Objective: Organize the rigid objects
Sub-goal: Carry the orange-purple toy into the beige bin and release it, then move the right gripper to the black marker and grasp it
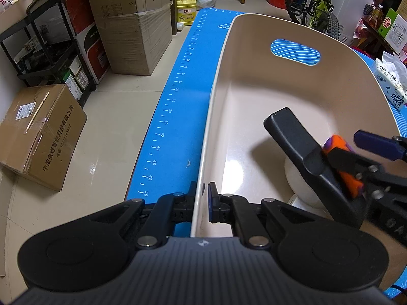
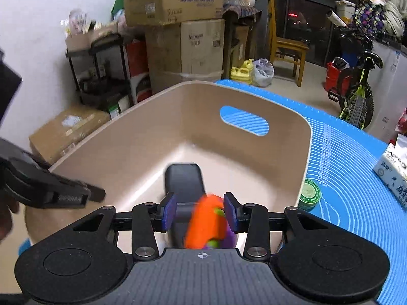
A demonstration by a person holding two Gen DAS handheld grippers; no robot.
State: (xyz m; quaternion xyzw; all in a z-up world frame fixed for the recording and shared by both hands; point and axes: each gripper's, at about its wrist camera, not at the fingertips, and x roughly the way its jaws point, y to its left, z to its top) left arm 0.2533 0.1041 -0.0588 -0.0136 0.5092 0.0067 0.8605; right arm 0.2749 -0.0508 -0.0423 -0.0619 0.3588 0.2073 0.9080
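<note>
— On the blue mat (image 1: 178, 117), what sits there?

— A beige bin (image 1: 254, 96) with an oval handle cut-out in its far wall. The mat shows through that slot at about 1 o'clock in the left wrist view.

— And the left gripper (image 1: 202, 190)?

— Its two fingers straddle the bin's near left wall, one outside over the mat, one inside. The gap between them is narrow, and the wall fills it. It looks clamped on the rim.

— What lies in the bin?

— A black flat-handled object (image 2: 184, 178) rests on the floor, its broad end pointing to 12 o'clock in the right wrist view. A white rounded thing (image 1: 302, 180) lies under it, partly hidden.

— The right gripper (image 2: 201, 211)?

— It hangs over the bin's near end. Its blue pads (image 2: 169, 211) stand apart. An orange and purple toy (image 2: 207, 221), blurred, sits between them toward the right pad. Whether the pad touches it, I cannot tell. In the left wrist view the toy appears at 3 o'clock, beside the black handle.

— Anything outside the bin?

— A green round tin (image 2: 309, 194) stands just beside the bin's right wall, at 2 o'clock from the right gripper. A tissue pack (image 2: 395, 171) lies farther right on the mat.
</note>
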